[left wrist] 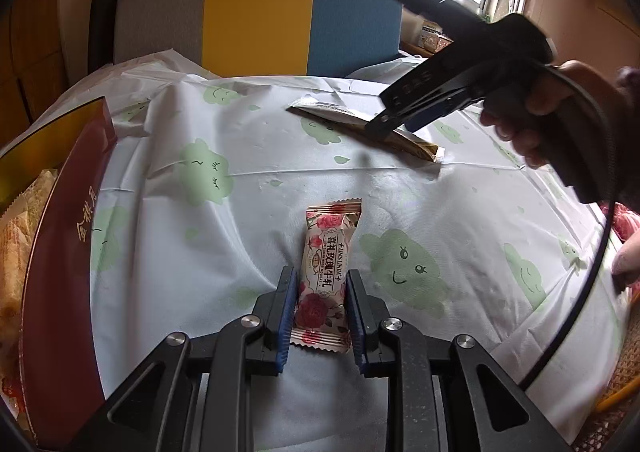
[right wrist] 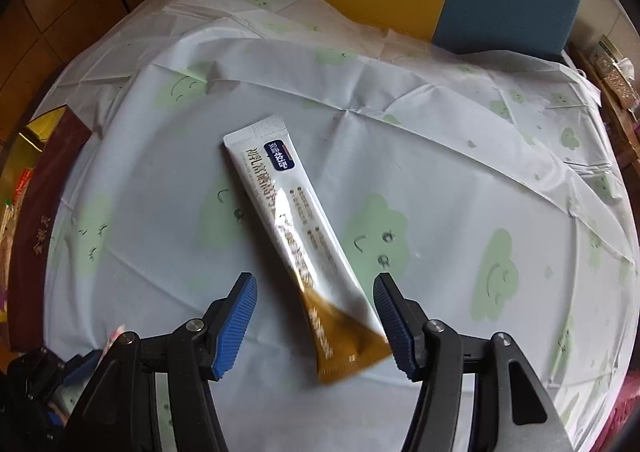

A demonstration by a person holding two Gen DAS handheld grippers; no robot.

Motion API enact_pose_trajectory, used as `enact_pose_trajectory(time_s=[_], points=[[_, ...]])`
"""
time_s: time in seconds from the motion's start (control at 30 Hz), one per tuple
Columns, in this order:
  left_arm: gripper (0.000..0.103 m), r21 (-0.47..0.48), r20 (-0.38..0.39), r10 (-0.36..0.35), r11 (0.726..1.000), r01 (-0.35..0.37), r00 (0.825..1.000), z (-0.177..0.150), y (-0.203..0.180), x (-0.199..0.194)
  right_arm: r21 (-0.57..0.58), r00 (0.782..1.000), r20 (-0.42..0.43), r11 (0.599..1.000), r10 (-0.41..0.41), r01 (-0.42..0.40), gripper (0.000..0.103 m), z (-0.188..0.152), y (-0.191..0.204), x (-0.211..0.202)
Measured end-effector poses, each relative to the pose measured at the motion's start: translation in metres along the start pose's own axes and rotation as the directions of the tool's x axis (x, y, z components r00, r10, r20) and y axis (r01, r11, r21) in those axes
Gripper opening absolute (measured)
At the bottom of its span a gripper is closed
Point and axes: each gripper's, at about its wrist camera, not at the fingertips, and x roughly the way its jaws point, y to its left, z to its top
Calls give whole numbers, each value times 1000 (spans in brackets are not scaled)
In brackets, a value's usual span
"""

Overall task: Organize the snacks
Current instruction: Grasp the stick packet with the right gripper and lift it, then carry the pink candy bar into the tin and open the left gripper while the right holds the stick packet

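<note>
Left tool is clenching the rose nougat; right tool is hanging released over the stick sachet, possibly touching it; red box is sitting beside them on the table.

The left gripper clamps a rose-printed candy near the table's near edge, blue pads pressed to both sides of the wrapper. A red box sits at the left edge. Toward the far edge, the right gripper hangs over a stick sachet lying flat.

Stick sachet's brown end (motion-blurred)
</note>
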Motion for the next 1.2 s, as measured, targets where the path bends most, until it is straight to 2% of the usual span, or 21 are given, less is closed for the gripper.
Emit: enact_pose_trajectory(time_s=[0.03,0.1,0.17,0.23,0.37,0.57,0.7,0.83,0.93,1.0,1.2], points=[[25,-2,0,-2,1000,2,1000,0,0,0,-5,1000,-8,1000,6,-6,61,2,1,4],[25,-5,1,-6,1000,6,1000,-1,2,-1,-31,1000,-29,1000,-4,3,35,4,5,13],[25,-5,2,-7,1000,7,1000,-1,2,-1,-54,1000,-9,999,3,-3,25,1,11,9],[25,-5,2,-7,1000,7,1000,-1,2,-1,-68,1000,-12,998,-4,3,22,-5,17,3],[25,-8,2,-12,1000,12,1000,-1,3,-2,-34,1000,-27,999,-16,15,22,-32,22,-14],[25,-30,-5,-38,999,38,999,0,8,-3,54,994,-102,998,-34,40,22,-104,24,-34],[23,-19,-43,-59,998,59,997,6,10,-4,78,994,-105,996,-40,48,23,-140,31,-39],[22,-27,-83,-70,997,68,994,7,8,-15,123,998,-63,992,5,2,26,-150,24,-39],[22,-7,-76,-22,1000,21,997,3,4,-30,117,998,-56,993,22,-15,28,-152,22,-38],[22,36,-48,37,999,-35,998,0,-3,-43,110,998,-54,994,20,-13,28,-151,19,-38],[22,54,16,154,986,-155,988,1,-3,-76,30,998,-41,999,-43,44,29,-153,36,-39]])
